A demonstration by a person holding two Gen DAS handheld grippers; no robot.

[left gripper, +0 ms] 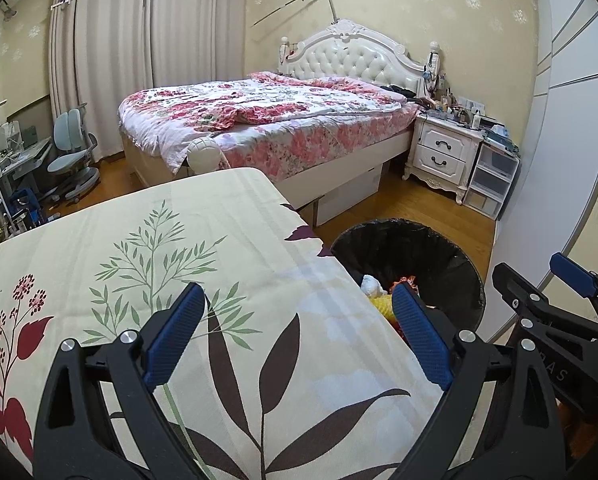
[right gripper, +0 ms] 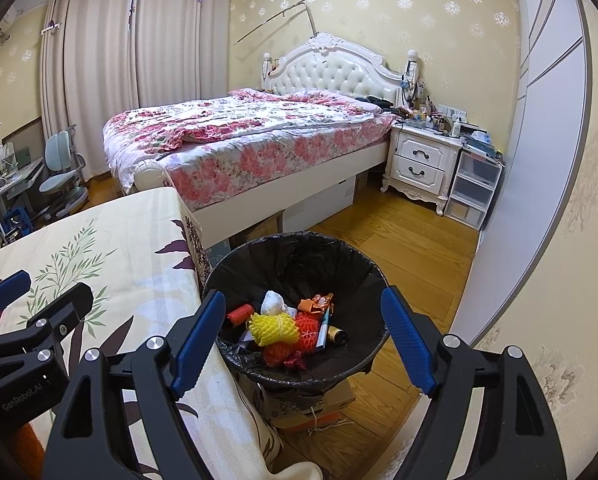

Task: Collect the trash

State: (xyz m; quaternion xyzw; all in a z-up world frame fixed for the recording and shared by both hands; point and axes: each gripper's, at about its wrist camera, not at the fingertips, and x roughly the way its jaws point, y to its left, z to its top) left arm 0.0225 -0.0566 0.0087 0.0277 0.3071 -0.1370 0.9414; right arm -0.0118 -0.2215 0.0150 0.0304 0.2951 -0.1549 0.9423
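Observation:
A bin lined with a black bag [right gripper: 255,264] stands on the floor beside the table, also seen as the bin [left gripper: 451,264] in the left wrist view. Inside lie yellow foam netting [right gripper: 269,328], red netting [right gripper: 305,330], a crumpled white tissue [right gripper: 273,302], a red tube [right gripper: 239,314] and orange wrappers [right gripper: 319,302]. My right gripper [right gripper: 303,346] hangs open above the bin with nothing between its fingers. My left gripper [left gripper: 297,336] is open and empty over the floral tablecloth [left gripper: 179,248], near the table's right edge.
A bed with a floral cover [right gripper: 239,132] fills the middle of the room. A white nightstand [right gripper: 419,164] and clear drawers [right gripper: 473,188] stand by a white wardrobe [right gripper: 539,128]. A cardboard box [right gripper: 311,408] sits under the bin. A desk chair [left gripper: 69,152] stands at far left.

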